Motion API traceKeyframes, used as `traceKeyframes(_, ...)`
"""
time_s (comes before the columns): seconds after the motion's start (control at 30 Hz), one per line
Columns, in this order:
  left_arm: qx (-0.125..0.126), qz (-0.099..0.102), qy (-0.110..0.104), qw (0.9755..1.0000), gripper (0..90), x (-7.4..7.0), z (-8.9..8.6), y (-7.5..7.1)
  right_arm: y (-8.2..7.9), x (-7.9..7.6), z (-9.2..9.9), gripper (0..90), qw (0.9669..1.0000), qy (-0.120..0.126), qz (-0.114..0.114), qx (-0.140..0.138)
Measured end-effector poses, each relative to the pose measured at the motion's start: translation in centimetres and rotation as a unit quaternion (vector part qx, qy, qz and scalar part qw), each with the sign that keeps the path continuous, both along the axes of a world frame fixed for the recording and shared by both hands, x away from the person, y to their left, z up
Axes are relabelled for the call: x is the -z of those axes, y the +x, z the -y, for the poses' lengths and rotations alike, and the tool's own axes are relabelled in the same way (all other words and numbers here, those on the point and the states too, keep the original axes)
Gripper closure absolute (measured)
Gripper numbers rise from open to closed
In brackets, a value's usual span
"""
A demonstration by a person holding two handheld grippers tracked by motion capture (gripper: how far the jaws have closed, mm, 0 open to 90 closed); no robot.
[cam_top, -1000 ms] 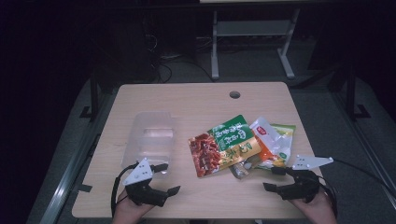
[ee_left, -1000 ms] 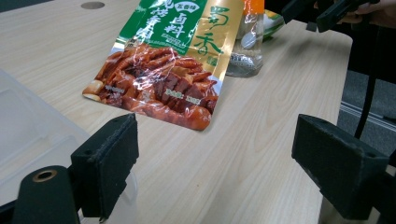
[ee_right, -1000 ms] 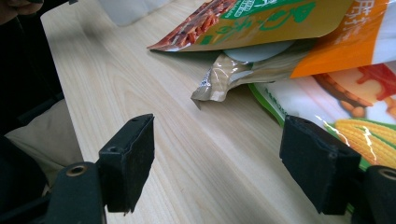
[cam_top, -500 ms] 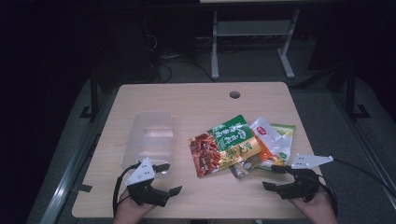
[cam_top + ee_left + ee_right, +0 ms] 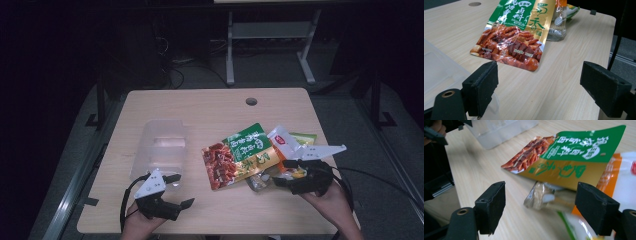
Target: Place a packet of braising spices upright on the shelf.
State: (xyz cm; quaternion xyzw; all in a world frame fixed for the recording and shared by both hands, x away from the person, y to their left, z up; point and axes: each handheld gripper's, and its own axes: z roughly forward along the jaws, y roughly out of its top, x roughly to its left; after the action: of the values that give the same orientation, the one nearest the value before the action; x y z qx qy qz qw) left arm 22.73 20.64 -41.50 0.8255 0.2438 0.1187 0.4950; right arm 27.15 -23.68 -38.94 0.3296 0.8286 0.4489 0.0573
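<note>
While jaws stand wide apart with nothing between them, right gripper (image 5: 280, 176) sits low at the worktop's front right, aimed at small clear packet (image 5: 541, 196) just ahead. Packet lies half tucked under green-and-gold snack pouch (image 5: 240, 155), near the front right edge. Best approached low and level, straddling the packet's exposed crimped end, closing only once both pads flank it; otherwise risks dragging the pouch along. Left gripper (image 5: 175, 190) also gaping, empty, parked at front left beside clear plastic tray (image 5: 160, 145). White-and-orange pouch (image 5: 285, 140) overlaps further right. Probably sorting snacks toward the tray; nothing lifted yet.
</note>
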Motion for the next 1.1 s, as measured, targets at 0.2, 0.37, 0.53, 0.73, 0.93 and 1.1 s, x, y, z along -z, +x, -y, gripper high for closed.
traceKeyframes(0.2, 0.004, 0.004, 0.002, 1.0000, 14.5, -0.1, 0.1, -0.2, 2.3, -0.9, -1.2, 23.4, 0.9999, -0.010, -0.006, 0.000)
traceKeyframes(0.37, 0.007, 0.000, -0.001, 1.0000, 14.5, 0.0, 0.2, -0.2, 5.4, -1.4, -2.8, 23.4, 0.9990, -0.035, -0.026, -0.003)
traceKeyframes(0.53, 0.009, -0.002, -0.001, 1.0000, 14.5, 0.0, 0.2, -0.1, 8.6, -1.3, -4.2, 23.4, 0.9964, -0.065, -0.053, 0.007)
traceKeyframes(0.73, 0.011, -0.001, 0.001, 0.9999, 14.5, 0.0, 0.1, -0.1, 10.8, -0.9, -4.9, 23.5, 0.9935, -0.084, -0.074, 0.020)
traceKeyframes(0.93, 0.014, -0.001, -0.003, 0.9999, 14.5, -0.1, 0.2, -0.2, 13.1, 0.3, -4.6, 24.9, 0.9901, -0.090, -0.094, 0.052)
traceKeyframes(1.1, 0.015, -0.004, -0.002, 0.9999, 14.5, -0.1, 0.2, 0.0, 13.9, 1.2, -4.6, 30.3, 0.9850, -0.103, -0.119, 0.070)
